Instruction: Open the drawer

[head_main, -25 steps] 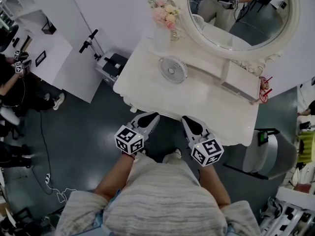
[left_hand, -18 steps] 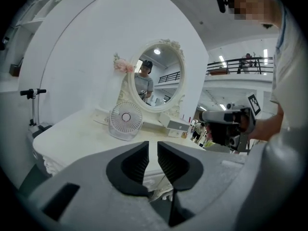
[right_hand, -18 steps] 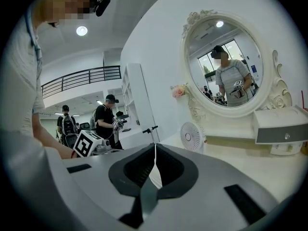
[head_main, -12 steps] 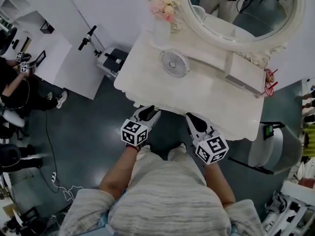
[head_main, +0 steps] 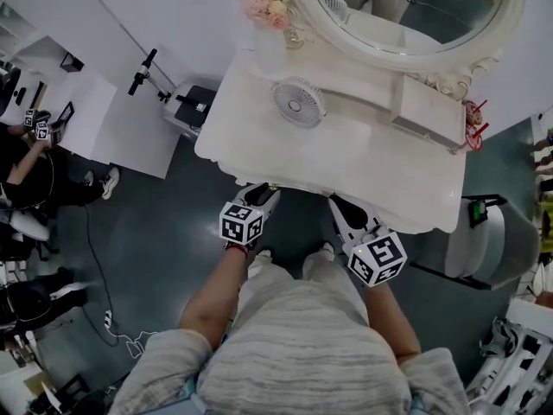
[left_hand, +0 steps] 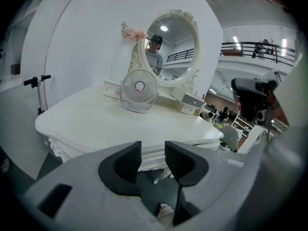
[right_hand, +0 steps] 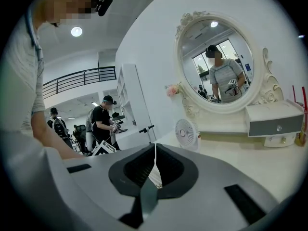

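Note:
A white dressing table [head_main: 346, 158] stands before me, and its carved front edge [left_hand: 144, 154] fills the space just past my left gripper [left_hand: 153, 150]. That gripper's jaws have just been opening and stand apart with nothing between them. In the head view the left gripper [head_main: 262, 195] sits under the table's front edge. My right gripper [head_main: 340, 206] is beside it, and its jaws [right_hand: 155, 148] are shut on nothing. A small drawer box [right_hand: 275, 124] with a grey front and a knob rests on the tabletop at the back right [head_main: 428, 111]. No drawer handle shows on the table's front.
A small white fan [head_main: 300, 102] and a vase of pink flowers [head_main: 263, 7] stand on the table under an oval mirror [head_main: 406, 7]. A grey chair [head_main: 492, 249] is at the right. People [head_main: 26, 171] are on the left, across the dark floor.
The left gripper has come down in front of the table's edge and its jaws have spread apart. The right gripper has hardly moved.

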The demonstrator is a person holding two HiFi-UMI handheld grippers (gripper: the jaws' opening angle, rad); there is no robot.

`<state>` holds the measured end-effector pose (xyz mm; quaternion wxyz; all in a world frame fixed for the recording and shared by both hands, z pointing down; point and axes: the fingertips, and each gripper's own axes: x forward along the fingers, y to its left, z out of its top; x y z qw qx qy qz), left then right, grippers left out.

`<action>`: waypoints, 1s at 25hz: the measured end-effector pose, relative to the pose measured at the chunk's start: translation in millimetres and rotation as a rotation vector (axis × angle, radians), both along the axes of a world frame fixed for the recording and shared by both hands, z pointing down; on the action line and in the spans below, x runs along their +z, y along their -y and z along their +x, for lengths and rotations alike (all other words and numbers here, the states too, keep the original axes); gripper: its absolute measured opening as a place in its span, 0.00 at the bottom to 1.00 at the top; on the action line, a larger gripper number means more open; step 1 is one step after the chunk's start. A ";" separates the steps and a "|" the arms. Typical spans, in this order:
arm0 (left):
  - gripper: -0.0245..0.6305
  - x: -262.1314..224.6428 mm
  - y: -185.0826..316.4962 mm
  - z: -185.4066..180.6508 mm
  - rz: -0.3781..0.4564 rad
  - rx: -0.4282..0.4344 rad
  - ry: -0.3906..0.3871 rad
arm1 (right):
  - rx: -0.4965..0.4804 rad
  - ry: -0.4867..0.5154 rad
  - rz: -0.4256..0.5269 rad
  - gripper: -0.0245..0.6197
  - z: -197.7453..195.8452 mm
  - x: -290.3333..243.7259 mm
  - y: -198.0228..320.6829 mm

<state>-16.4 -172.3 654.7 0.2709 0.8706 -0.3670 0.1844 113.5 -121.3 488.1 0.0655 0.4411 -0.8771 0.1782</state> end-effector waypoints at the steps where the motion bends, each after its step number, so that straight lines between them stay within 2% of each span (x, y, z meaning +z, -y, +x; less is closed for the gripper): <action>1: 0.26 5.0 0.9 0.4 -0.013 -0.001 0.006 | 0.002 0.001 -0.002 0.05 1.5 0.8 -0.1; 8: 0.27 36.4 3.4 0.7 -0.085 -0.003 0.059 | 0.009 -0.002 -0.014 0.05 7.3 5.3 -2.1; 25: 0.35 112.5 5.1 2.2 -0.280 -0.026 0.117 | -0.008 -0.035 -0.056 0.05 14.6 19.0 3.2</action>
